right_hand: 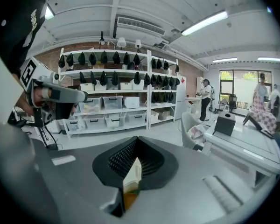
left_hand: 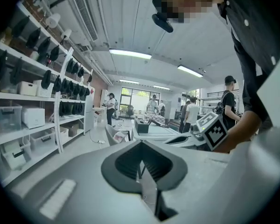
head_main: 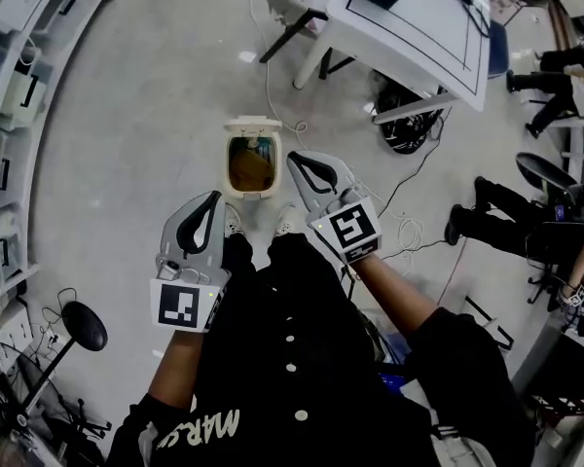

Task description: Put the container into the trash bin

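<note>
1. Both grippers hung in front of the person's dark shirt in my head view. The left gripper sat lower in the picture and the right gripper higher.
2. I read the left gripper's jaws as pressed together, with only a thin slit between the pads and nothing in it.
3. I saw the right gripper's jaws closed as well. A sliver of cream and brown showed through their slit, and I could not tell what it was.
4. On the grey floor just beyond the jaws stood the trash bin, its lid tipped up and back.
5. I made out the container as a brownish shape lying inside the bin, apart from both grippers.
6. A white table stood beyond the bin to the right, and shelving curved along the left.
</note>
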Demonstrator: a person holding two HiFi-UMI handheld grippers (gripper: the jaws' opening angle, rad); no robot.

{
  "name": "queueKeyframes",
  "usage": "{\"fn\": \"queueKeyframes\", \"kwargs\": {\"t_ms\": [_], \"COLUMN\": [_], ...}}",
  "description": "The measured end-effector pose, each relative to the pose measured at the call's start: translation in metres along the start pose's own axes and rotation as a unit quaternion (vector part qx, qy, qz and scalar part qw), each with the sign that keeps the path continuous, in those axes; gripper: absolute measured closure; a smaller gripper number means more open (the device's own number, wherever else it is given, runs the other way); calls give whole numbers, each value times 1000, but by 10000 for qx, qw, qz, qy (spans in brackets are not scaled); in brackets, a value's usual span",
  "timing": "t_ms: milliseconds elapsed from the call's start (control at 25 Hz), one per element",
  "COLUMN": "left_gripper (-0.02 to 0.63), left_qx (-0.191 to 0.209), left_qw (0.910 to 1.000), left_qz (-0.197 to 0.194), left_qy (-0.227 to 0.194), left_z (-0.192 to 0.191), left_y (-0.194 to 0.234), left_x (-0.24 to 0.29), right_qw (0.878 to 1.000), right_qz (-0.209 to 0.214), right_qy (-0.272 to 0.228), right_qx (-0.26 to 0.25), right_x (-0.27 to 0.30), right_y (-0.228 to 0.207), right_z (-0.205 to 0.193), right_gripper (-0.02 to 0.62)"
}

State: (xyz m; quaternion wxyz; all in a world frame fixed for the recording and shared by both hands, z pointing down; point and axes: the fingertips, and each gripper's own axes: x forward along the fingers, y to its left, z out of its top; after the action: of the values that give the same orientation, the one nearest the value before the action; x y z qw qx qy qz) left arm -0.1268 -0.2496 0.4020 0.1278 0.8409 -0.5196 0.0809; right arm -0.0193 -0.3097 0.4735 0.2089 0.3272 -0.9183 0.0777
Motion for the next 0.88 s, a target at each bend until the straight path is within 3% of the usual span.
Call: {"fn": "queueKeyframes", "kwargs": {"t_ms": [400,520,880], "left_gripper": [604,604,604], "left_qx": [128,240,472], "left_qw": [9985,9976,9942], "left_qz": [-95,-95,45], "left_qy": [-519,-638,-962], "left_z": [49,62,95], "left_y": [-8,-6,6], "left_x": [-16,-18,-26], "right_qw": [9964,9918,9747], "right_qz": [-484,-729,-1261], "right_qy": [-684,-1033,-1840], "right_qx": [-87,-183,152], "right_x": [-70,-88,-139], "right_y": [-12,-19,-39], "right_z": [67,85,121], "right_gripper": [571,571,571]}}
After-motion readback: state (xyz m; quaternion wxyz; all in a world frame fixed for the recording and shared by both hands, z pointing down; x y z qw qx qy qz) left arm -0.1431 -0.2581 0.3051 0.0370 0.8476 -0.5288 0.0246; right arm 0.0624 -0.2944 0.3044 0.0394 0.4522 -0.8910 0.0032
